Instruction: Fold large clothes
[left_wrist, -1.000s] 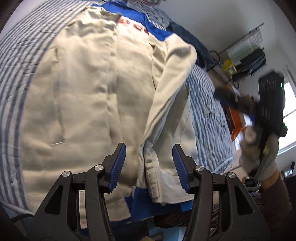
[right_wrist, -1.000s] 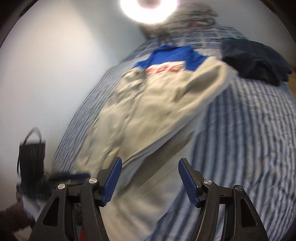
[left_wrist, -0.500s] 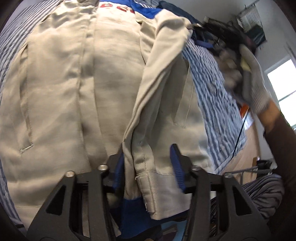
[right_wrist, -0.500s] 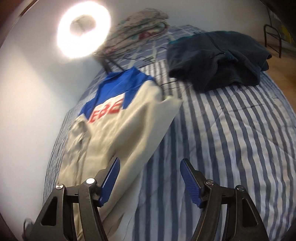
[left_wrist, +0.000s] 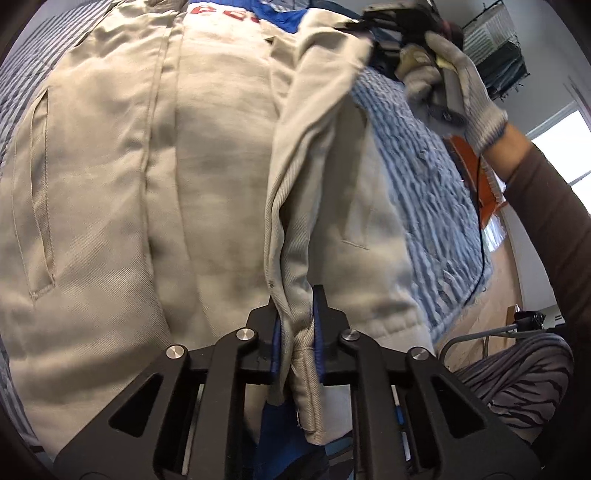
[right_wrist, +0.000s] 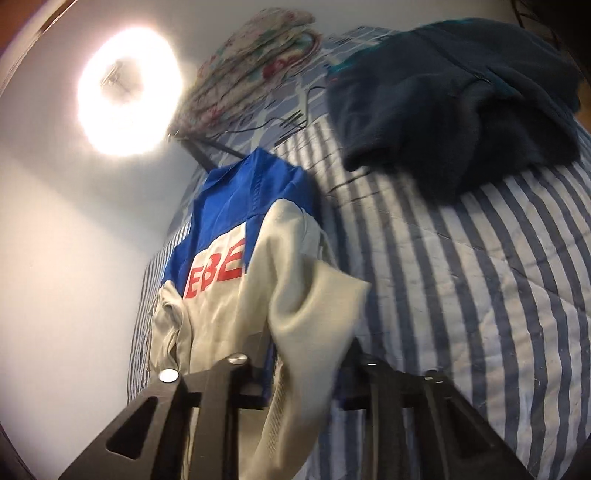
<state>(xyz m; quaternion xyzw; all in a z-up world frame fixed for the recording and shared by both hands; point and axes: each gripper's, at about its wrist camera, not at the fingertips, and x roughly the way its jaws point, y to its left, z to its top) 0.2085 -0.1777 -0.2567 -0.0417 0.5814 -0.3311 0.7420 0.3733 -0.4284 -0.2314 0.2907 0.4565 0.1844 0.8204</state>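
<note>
Both grippers have just gone from wide to closing on the jacket (left_wrist: 207, 177), which lies flat on the bed (right_wrist: 480, 295) along its left side. The left gripper (left_wrist: 297, 332) pinches the sleeve cuff (left_wrist: 304, 373) near the bed's near edge; the right gripper (right_wrist: 308, 373) bites the sleeve's shoulder end. With both ends caught, the sleeve looks ready to fold inward. Only the left view shows the gloved right hand (left_wrist: 454, 70); only the right shows the dark garment (right_wrist: 461, 99) at the bed's far corner.
</note>
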